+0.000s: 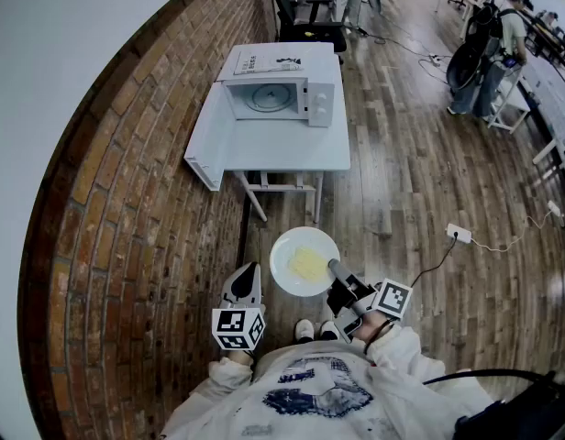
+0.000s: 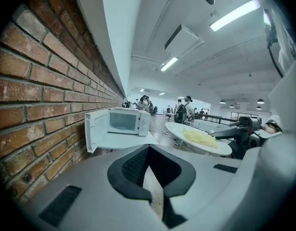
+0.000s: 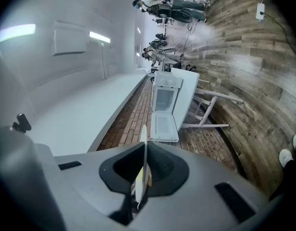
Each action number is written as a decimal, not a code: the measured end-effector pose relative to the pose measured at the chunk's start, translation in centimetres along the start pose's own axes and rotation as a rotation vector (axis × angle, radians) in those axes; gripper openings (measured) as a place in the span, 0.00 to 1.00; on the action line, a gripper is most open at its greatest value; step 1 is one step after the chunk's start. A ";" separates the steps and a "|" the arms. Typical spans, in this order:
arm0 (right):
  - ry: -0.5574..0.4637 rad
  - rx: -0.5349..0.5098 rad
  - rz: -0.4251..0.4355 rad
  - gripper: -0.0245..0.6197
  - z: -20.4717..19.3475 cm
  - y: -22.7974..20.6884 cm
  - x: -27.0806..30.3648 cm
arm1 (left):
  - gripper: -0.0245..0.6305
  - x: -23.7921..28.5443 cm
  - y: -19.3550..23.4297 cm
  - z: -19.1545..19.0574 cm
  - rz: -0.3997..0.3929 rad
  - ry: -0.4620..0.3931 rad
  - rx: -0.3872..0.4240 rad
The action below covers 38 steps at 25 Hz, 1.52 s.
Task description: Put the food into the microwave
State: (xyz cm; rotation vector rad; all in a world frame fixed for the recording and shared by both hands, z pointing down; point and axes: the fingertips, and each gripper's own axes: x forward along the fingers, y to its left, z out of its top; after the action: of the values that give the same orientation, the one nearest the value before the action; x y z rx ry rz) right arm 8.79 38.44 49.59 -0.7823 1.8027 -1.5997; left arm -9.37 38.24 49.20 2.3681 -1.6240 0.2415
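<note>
A white plate (image 1: 304,261) with pale yellow food (image 1: 309,264) hangs in front of me over the wooden floor, held by its near right rim. My right gripper (image 1: 336,269) is shut on that rim; in the right gripper view the plate (image 3: 143,162) shows edge-on between the jaws. My left gripper (image 1: 246,280) hovers left of the plate, shut and holding nothing. Farther ahead a white microwave (image 1: 278,94) stands on a white table (image 1: 292,149) with its door (image 2: 95,129) swung open to the left. The left gripper view shows the plate (image 2: 198,138) level and away from the microwave (image 2: 124,121).
A brick wall (image 1: 145,200) runs along the left, next to the table. A power strip (image 1: 459,234) with a cable lies on the floor at right. A black chair (image 1: 310,16) stands behind the table, and people stand at desks far back right.
</note>
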 end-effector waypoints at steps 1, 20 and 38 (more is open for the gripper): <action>0.001 0.001 -0.004 0.08 0.3 -0.1 -0.5 | 0.05 0.0 -0.5 -0.1 0.006 -0.002 0.005; -0.005 0.017 0.016 0.08 4.1 0.1 -3.6 | 0.05 1.7 -5.5 0.7 0.030 -0.011 0.035; 0.022 0.003 -0.002 0.08 6.9 -1.6 -1.7 | 0.05 5.2 -5.6 0.7 0.051 -0.019 0.024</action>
State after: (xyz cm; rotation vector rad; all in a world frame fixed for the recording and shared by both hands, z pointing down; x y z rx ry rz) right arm 15.19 35.11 50.60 -0.7679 1.8154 -1.6176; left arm -2.25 35.31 49.38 2.3557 -1.7009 0.2512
